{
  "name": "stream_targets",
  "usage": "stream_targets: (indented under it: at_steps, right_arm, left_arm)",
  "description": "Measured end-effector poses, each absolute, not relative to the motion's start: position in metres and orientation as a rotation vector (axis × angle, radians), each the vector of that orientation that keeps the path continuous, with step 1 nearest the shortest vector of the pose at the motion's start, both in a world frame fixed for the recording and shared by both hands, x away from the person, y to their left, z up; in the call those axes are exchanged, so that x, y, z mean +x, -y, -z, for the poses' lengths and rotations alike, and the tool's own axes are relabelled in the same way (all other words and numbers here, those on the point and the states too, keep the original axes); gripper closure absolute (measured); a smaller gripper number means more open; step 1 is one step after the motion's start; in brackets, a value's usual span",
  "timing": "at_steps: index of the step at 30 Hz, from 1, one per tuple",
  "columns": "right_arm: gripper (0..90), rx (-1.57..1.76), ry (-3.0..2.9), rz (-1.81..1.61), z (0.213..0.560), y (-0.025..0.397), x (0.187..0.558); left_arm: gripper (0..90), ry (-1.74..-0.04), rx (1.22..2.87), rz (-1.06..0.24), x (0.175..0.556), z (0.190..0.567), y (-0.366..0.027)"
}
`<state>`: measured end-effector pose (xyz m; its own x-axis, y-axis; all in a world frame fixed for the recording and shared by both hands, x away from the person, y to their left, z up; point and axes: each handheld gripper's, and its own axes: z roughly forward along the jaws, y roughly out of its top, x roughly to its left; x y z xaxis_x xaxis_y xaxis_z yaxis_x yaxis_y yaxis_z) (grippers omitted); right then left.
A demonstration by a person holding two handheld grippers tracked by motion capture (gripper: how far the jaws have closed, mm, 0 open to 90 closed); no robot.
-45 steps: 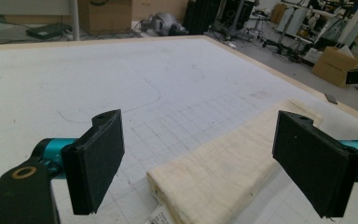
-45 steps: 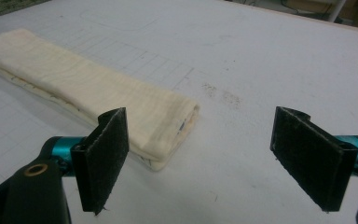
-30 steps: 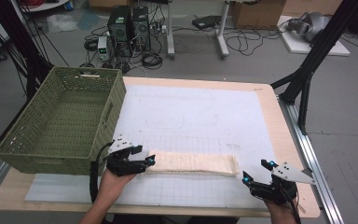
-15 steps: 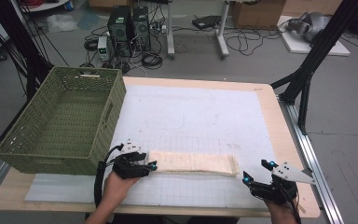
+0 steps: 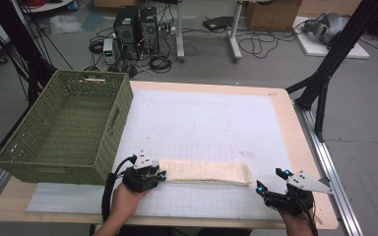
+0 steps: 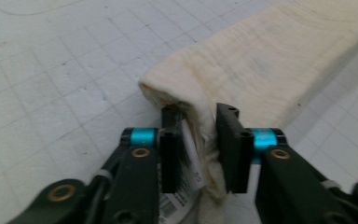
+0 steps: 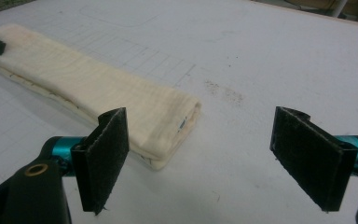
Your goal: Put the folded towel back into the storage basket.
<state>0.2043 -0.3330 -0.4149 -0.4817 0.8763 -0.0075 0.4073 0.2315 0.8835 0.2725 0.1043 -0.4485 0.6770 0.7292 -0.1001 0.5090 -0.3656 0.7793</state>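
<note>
Down at the near edge of the table [image 5: 285, 123], the left gripper [image 5: 158, 176] has its fingers [image 6: 171, 144] closed on the left end of a folded cream cloth [image 5: 206, 172]. In the left gripper view the cloth's [image 6: 270, 60] end is bunched up between the two fingers, a white label caught against the left one, and the rest of the fabric runs away beyond the fingertips toward the upper right. The cloth lies flat as a long narrow strip on the white gridded mat [image 5: 211, 118], stretching from the left fingers toward the right gripper [image 5: 271, 180].

That right gripper rests near the table's front right corner with its fingers [image 7: 102, 158] spread wide and nothing between them. In the right gripper view the cloth's [image 7: 98, 88] folded right end lies just ahead of the left finger, partly behind it, apart from the pads; the right finger stands well clear of the fabric over bare mat.

A green woven basket [image 5: 24, 162] stands to the left of the left gripper, close to it but not touching.
</note>
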Motion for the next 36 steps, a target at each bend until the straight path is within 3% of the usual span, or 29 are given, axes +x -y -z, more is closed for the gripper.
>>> stream_targets:
  at_steps: [5,23,33,36]
  right_arm:
    - [18.1,1.175,-1.994,-1.197,0.415,0.333,0.204]
    - [18.1,1.208,-1.999,-1.148,0.422,0.321,0.220]
    - [32.4,1.252,-2.107,-1.090,0.442,0.299,0.238]
    - [32.7,1.243,-2.120,-1.083,0.444,0.297,0.240]
  left_arm:
    - [80.5,-0.948,2.042,-0.293,0.273,0.448,-0.104]
    - [81.0,-0.947,1.997,-0.301,0.273,0.446,-0.109]
    - [80.6,-0.949,1.990,-0.296,0.273,0.446,-0.111]
    - [80.6,-0.951,1.985,-0.295,0.273,0.446,-0.111]
